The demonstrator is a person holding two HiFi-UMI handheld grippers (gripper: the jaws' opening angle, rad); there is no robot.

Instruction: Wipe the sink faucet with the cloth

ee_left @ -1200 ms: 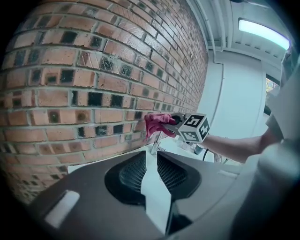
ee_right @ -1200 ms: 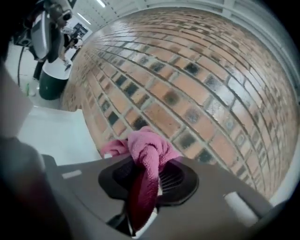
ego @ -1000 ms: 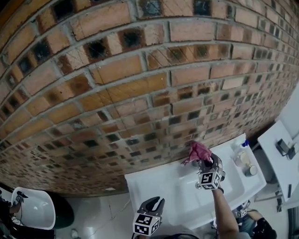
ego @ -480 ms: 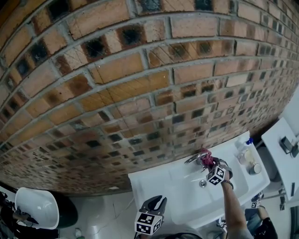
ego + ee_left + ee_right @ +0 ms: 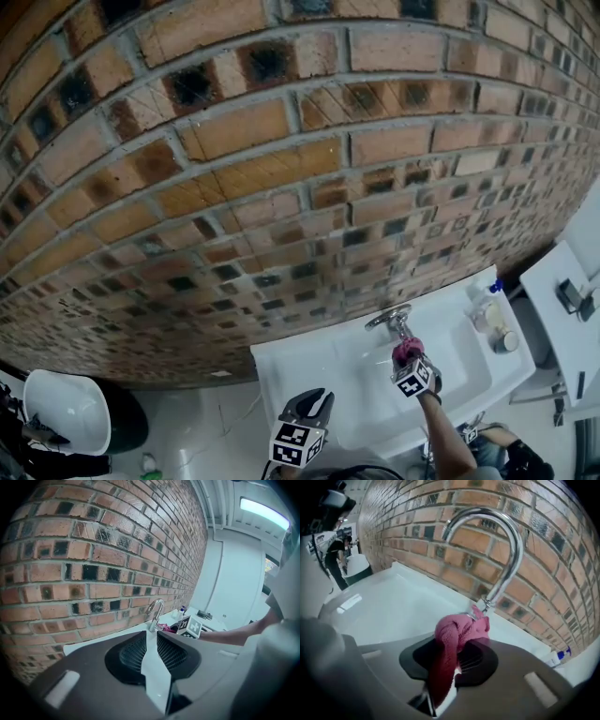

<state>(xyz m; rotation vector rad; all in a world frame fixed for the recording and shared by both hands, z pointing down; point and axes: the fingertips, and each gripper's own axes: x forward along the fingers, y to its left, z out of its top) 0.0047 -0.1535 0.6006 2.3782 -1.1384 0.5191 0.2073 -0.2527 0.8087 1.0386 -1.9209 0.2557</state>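
The pink cloth (image 5: pixel 457 634) sits bunched between the fingers of my right gripper (image 5: pixel 452 663). They are clenched on it: one fold hangs down through the gap toward me, and the rest bulges out past the tips. The top corner of the bunch reaches the foot of the faucet (image 5: pixel 506 550) and seems to touch it there. The chrome neck arches up and over the cloth.

From the head view, the cloth (image 5: pixel 404 351) lies just in front of the faucet (image 5: pixel 394 321), over the basin. My right gripper (image 5: pixel 407 358) comes in from the near side.

The sink (image 5: pixel 328 375) is white and is set against a brick wall (image 5: pixel 281 169) that fills most of the view. A bottle (image 5: pixel 481 309) with a blue top stands on the sink's right end. Further right, a white tabletop (image 5: pixel 553 328) carries a small dark thing that I cannot make out. In the right gripper view, a person (image 5: pixel 335 550) stands far off beyond the sink's left end.

My left gripper (image 5: pixel 309 408) hangs at the near edge of the sink, well apart from the faucet and the cloth. In the left gripper view its fingers are released, with a narrow gap between them and nothing in it. Only the white sink (image 5: pixel 140 634) shows through the gap. Past them I see the faucet (image 5: pixel 154 613) and the marker cube of my right gripper beside it.
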